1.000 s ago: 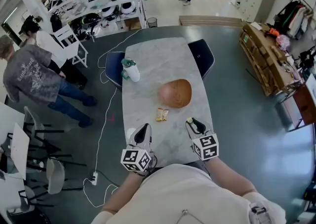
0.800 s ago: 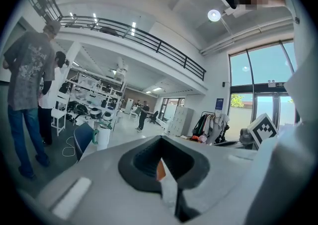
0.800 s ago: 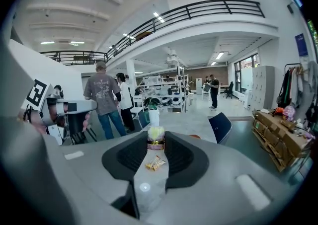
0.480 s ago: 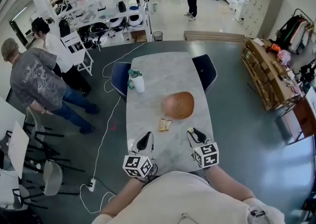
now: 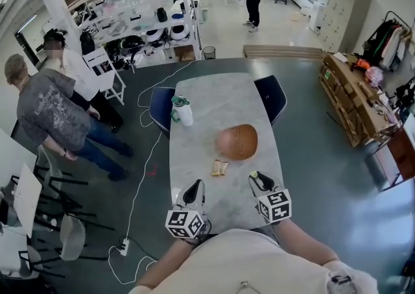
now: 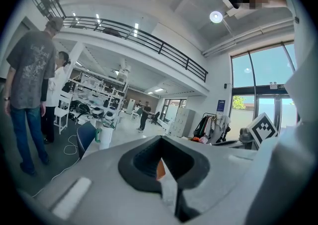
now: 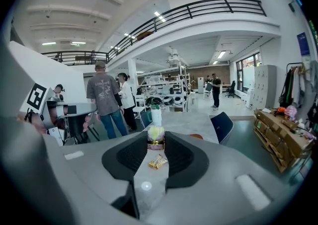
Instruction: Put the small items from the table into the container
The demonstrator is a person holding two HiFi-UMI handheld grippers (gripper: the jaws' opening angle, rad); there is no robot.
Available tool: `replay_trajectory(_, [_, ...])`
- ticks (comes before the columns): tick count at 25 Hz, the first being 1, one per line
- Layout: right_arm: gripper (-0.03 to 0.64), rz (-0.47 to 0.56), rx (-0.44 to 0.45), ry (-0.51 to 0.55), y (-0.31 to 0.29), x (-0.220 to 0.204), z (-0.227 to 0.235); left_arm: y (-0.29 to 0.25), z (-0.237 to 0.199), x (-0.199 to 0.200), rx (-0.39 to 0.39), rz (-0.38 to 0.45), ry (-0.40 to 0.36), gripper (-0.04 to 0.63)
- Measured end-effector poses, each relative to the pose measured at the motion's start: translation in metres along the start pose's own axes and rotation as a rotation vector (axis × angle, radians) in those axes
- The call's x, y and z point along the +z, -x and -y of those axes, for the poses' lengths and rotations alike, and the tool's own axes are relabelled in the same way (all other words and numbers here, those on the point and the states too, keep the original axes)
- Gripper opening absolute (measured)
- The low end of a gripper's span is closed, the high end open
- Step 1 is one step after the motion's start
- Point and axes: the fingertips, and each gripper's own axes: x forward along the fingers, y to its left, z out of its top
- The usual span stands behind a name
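Yellow-green with a dark band, the small item [image 7: 155, 138] sits pinched in the half-closed jaws of the right gripper [image 5: 255, 175] over the near table [image 5: 214, 101] end. I'd carry it level above the wooden bowl [image 5: 237, 142] before letting go, leaving the snack packet [image 5: 219, 168] to the left gripper [image 5: 194, 185], whose jaws are together and empty.

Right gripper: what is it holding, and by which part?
The right gripper holds a small pale-yellow item, pinched by its sides at the jaw tips.
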Motion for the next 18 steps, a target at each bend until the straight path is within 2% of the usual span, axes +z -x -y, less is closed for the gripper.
replay_trajectory(8, [0.137, -0.032, 0.008, 0.024, -0.02, -0.004, 0.015, 0.015, -0.014, -0.004, 0.056, 0.002, 0.001, 0.003])
replay_trajectory(14, [0.136, -0.071, 0.031, 0.099, -0.064, -0.011, 0.044, 0.036, -0.033, -0.014, 0.146, 0.037, -0.005, 0.003])
replay_trajectory(18, [0.135, -0.145, 0.083, 0.158, -0.109, -0.029, 0.069, 0.057, -0.039, -0.02, 0.22, 0.036, -0.024, 0.003])
